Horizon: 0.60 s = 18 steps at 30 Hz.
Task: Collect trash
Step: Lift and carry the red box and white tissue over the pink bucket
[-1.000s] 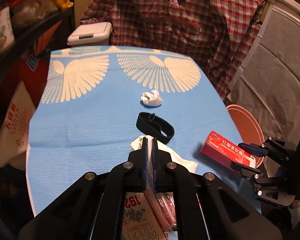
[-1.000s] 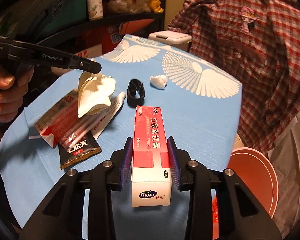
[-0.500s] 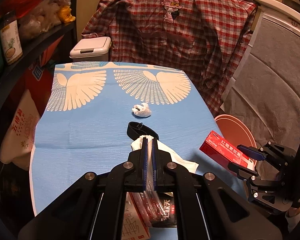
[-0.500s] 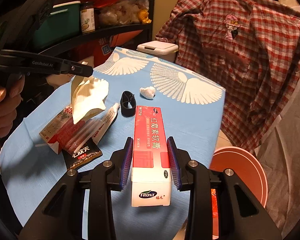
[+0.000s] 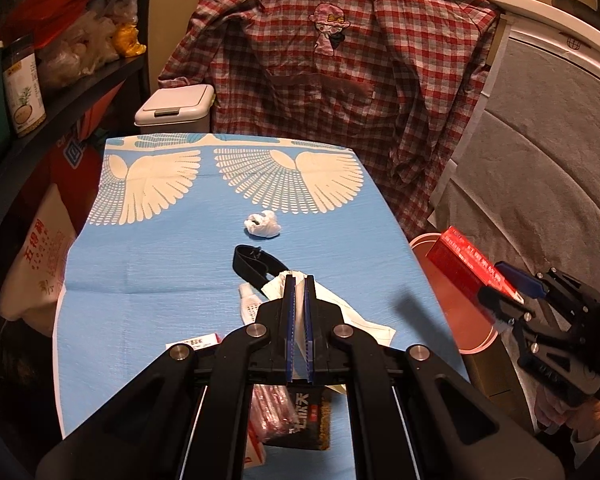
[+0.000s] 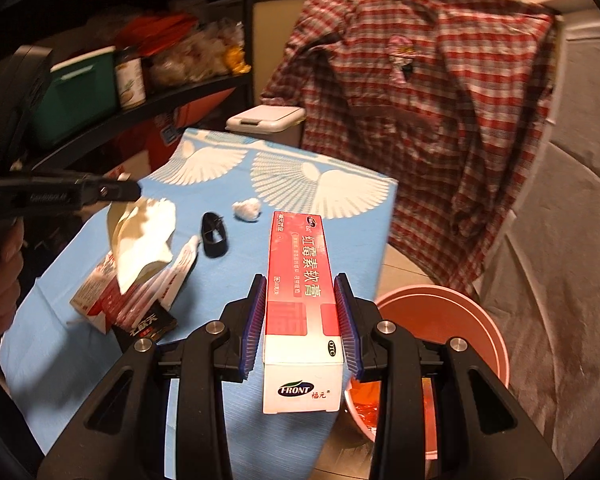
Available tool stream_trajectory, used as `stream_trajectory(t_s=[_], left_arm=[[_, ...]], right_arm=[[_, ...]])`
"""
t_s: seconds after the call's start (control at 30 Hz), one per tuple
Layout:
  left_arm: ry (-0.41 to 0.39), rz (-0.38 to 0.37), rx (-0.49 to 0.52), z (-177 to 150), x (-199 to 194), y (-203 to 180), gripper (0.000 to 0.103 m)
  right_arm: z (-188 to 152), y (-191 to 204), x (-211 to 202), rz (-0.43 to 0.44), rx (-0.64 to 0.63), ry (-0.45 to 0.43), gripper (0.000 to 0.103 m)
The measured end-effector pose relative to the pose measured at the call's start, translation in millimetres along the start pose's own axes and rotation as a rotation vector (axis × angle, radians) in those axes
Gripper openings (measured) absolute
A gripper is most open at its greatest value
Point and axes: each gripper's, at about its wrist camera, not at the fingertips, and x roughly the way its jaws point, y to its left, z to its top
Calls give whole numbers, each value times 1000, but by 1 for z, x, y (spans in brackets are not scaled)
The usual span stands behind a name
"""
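My right gripper (image 6: 303, 294) is shut on a red and white ointment box (image 6: 300, 280) and holds it in the air at the table's right edge, beside the pink bin (image 6: 460, 320). It also shows in the left wrist view (image 5: 496, 280) with the box (image 5: 468, 266) over the bin (image 5: 452, 300). My left gripper (image 5: 299, 280) is shut on a crumpled white tissue (image 5: 340, 312), lifted above the table; the tissue (image 6: 144, 236) hangs from it in the right wrist view.
On the blue tablecloth (image 5: 160, 264) lie a tissue ball (image 5: 262, 225), a black band (image 5: 256, 266), a white tube (image 6: 184, 260), red and black wrappers (image 6: 140, 312). A white lidded bin (image 5: 176, 110) and plaid shirt (image 5: 340, 80) stand behind. Shelves are left.
Both grippers have risen and drawn back from the table. The right gripper carried the box rightward over the pink bin. The left lifted the tissue higher.
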Motion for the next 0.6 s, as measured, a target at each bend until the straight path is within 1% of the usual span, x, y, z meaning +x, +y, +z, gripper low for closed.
stream_trajectory(t_s=[0.27,0.6], left_arm=[[-23,-18,12,0,-5,-18,4],[-32,-39,29,2,0,-38,4]], right_arm=[[-2,-26,-16,-66,85,-33,35],[-8,-54,-24,-141,148,-32,36]])
